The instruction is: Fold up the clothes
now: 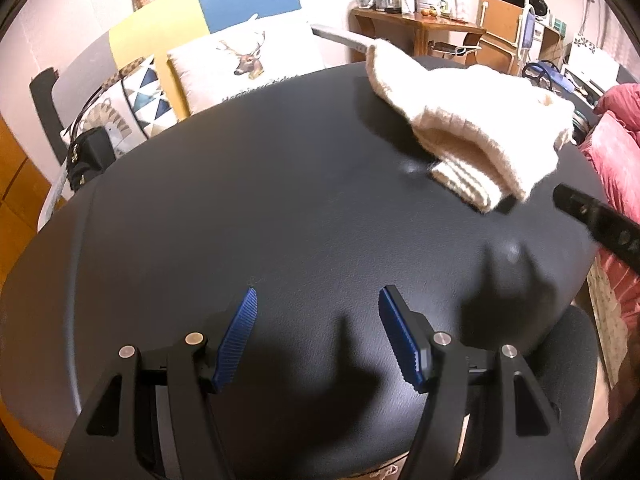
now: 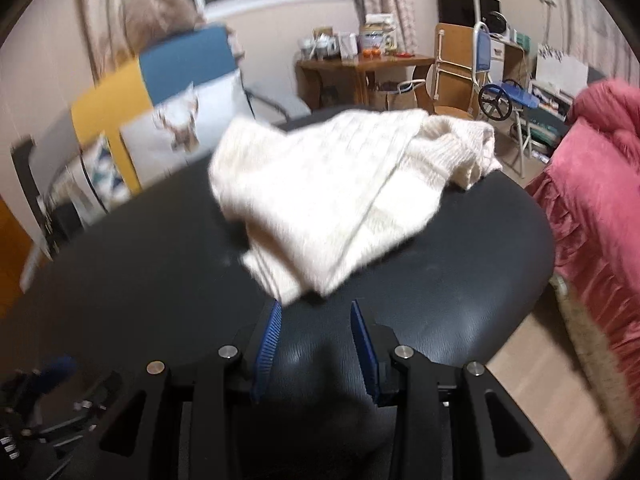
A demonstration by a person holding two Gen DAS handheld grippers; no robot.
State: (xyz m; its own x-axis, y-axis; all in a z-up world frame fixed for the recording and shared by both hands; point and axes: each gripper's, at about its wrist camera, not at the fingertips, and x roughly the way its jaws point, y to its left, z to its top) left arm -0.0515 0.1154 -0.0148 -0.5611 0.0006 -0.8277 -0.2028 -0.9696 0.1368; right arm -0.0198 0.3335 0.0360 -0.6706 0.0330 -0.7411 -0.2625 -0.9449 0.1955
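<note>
A cream knitted sweater point(image 2: 340, 184) lies bunched on the dark round tabletop point(image 1: 240, 220), layers lapped over one another, one ribbed cuff or hem point(image 2: 272, 268) poking out at its near edge. From the left wrist view it sits toward two o'clock, well apart from the left gripper point(image 1: 318, 334), whose blue fingers point(image 1: 236, 340) stand wide apart over bare tabletop, holding nothing. The right gripper point(image 2: 316, 344) hovers just short of that ribbed edge, which lies at twelve o'clock from it; its fingers are parted to a middling gap, empty too. The right wrist view is smeared, so fine detail of the knit is hard to read.

The heap is neither flat nor a tidy rectangle. It could be a garment waiting to be spread out, or one partly folded and gone slack; the pile alone doesn't settle it.

Whichever it is, I'd say a good grasp here means taking only the ribbed edge, not the layers beneath, with the lower finger slid flat along the tabletop. Thick knit drags and stretches, so a slow lift seems wise, and the left gripper looks too far off to help pin the cloth from where it hangs.
</note>
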